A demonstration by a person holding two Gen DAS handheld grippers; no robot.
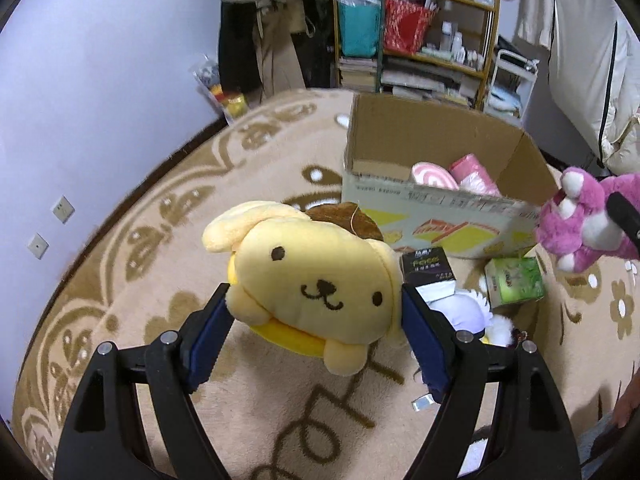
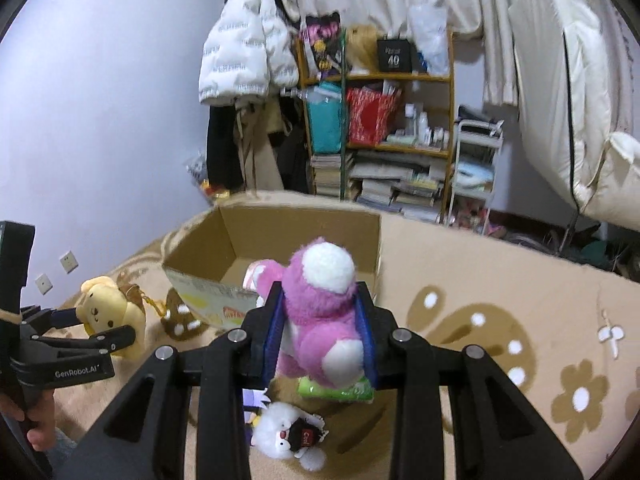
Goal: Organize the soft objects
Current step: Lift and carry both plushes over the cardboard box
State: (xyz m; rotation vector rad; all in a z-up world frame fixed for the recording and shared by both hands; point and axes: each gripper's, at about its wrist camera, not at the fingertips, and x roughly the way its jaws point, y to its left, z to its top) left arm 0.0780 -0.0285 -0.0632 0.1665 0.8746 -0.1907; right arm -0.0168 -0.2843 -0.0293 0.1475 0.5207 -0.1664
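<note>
My left gripper (image 1: pixel 316 300) is shut on a yellow dog plush (image 1: pixel 312 280) and holds it above the rug, left of the open cardboard box (image 1: pixel 436 220). It also shows in the right wrist view, where the yellow plush (image 2: pixel 108 312) sits between the left gripper's fingers. My right gripper (image 2: pixel 320 304) is shut on a pink bear plush (image 2: pixel 320 312), held in front of the cardboard box (image 2: pixel 304 232). The pink bear (image 1: pixel 584 224) appears at the right edge of the left wrist view. Pink soft items (image 1: pixel 456 174) lie inside the box.
A green tissue pack (image 1: pixel 516 280), a black pack (image 1: pixel 428 266) and a white plush (image 2: pixel 288 436) lie on the patterned rug (image 1: pixel 160 280) by the box. A cluttered shelf (image 2: pixel 380 120), hanging coats and a white trolley (image 2: pixel 476 168) stand behind.
</note>
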